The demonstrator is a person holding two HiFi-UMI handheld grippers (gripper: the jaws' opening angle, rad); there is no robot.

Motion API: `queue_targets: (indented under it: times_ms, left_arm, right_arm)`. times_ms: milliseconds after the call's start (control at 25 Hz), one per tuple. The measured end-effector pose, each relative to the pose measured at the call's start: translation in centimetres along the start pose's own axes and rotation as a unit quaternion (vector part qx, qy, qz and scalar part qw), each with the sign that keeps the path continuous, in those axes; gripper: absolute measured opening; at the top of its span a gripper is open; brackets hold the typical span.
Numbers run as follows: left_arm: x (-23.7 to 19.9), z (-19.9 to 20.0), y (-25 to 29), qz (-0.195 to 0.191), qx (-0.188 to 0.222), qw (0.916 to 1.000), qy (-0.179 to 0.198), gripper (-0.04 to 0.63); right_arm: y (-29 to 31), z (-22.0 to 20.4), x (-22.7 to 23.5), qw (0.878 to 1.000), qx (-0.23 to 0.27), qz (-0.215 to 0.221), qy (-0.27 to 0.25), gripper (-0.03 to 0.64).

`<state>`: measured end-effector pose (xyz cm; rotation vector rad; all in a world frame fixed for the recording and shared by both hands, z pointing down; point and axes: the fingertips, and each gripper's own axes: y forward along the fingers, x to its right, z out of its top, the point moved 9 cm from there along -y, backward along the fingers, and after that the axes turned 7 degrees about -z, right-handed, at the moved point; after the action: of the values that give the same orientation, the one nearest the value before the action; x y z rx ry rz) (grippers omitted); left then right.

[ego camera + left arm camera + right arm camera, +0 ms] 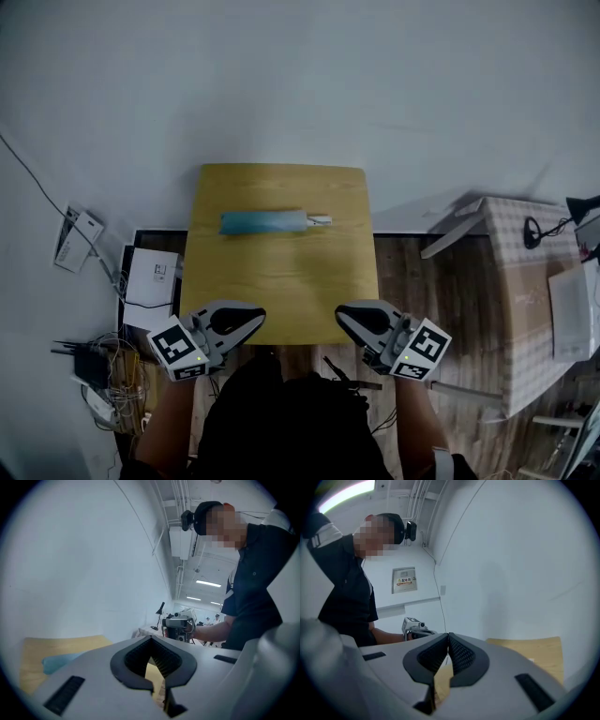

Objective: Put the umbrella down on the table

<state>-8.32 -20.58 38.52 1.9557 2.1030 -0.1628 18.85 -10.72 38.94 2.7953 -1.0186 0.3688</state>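
Your head camera looks steeply down on the table (281,253) from well above, with the left gripper (255,321) at 7 o'clock and the right gripper (343,315) at 5. Each gripper camera sits close behind its jaws, facing level across you toward the other; all three share the table.

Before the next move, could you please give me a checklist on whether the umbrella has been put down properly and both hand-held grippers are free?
1. Umbrella lies flat on the table: ok.
2. Umbrella sits well inside the table's edges: ok.
3. Left hand-held gripper has its jaws together with nothing between them: ok.
4. Right hand-held gripper has its jaws together with nothing between them: ok.
5. Both grippers are at the near edge, apart from the umbrella: ok.
6. Umbrella's strap is fastened: cannot tell.
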Motion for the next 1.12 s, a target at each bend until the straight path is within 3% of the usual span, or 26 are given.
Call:
queue_targets:
  times_ms: [480,760,1120]
  left_arm:
    - [12.6,-4.0,7.9,0.012,-0.004,0.9994,-0.033,0.008]
    - [17.6,-5.3,8.5,0.03,-0.001,0.9983,-0.049,0.008]
    - [20.3,-5.5,6.3,0.025,-0.007,0.9985,-0.048,0.008]
  right_arm:
    - [-11.9,-5.1,-2.2,0.998,-0.013,0.035,0.06,0.02]
    - [-13.7,-6.5,-4.4,0.995,-0.01,0.073,0.07,0.02]
    - [-14.0,-6.7,-7.2,0.994,-0.005,0.078,0.071,0.02]
